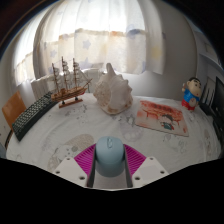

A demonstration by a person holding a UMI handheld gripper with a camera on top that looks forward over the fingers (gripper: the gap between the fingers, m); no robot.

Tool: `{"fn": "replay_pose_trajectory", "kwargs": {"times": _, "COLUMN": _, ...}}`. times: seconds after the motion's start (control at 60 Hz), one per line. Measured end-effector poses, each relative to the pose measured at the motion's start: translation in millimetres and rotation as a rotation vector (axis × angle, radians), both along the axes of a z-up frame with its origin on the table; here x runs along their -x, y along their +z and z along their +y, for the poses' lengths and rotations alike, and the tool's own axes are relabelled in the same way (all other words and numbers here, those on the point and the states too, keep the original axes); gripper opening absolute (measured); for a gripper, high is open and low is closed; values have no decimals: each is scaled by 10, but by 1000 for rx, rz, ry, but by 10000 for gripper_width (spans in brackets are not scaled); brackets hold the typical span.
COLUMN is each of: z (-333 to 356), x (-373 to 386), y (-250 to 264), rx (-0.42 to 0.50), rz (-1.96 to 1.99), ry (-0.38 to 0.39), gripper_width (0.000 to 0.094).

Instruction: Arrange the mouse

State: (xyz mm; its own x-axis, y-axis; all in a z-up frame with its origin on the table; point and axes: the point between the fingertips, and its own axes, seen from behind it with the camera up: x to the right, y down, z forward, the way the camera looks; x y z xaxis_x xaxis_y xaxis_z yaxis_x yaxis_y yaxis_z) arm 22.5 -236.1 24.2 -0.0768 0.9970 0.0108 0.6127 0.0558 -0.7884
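white table (70, 135) bears a shell (112, 92), model ship (68, 82), booklet (160, 116) and keyboard (32, 114); my claw (108, 170) grips the pale blue mouse (108, 154) between magenta pads (85, 158).

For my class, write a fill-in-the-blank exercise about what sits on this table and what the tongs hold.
1. The tongs are shut on a pale blue ____.
2. Beyond the mouse, mid-table, lies a large white ____.
3. Left of the shell stands a model ____.
4. Between the ship and the table edge lies a dark ____.

Missing words: mouse; shell; ship; keyboard
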Motion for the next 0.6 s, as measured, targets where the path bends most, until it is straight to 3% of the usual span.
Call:
{"fn": "replay_pose_trajectory", "kwargs": {"times": 0.167, "z": 517, "x": 515, "y": 849, "rx": 23, "rz": 97, "ry": -27, "gripper_width": 440}}
{"fn": "replay_pose_trajectory", "kwargs": {"times": 0.317, "z": 1475, "x": 1229, "y": 1229, "rx": -25, "rz": 169, "ry": -136, "gripper_width": 441}}
{"fn": "replay_pose_trajectory", "kwargs": {"times": 0.45, "z": 2144, "x": 1752, "y": 801, "rx": -25, "rz": 149, "ry": -212, "gripper_width": 437}}
{"fn": "replay_pose_trajectory", "kwargs": {"times": 0.6, "z": 2394, "x": 1947, "y": -44, "rx": -29, "rz": 41, "ry": -206, "gripper_width": 440}}
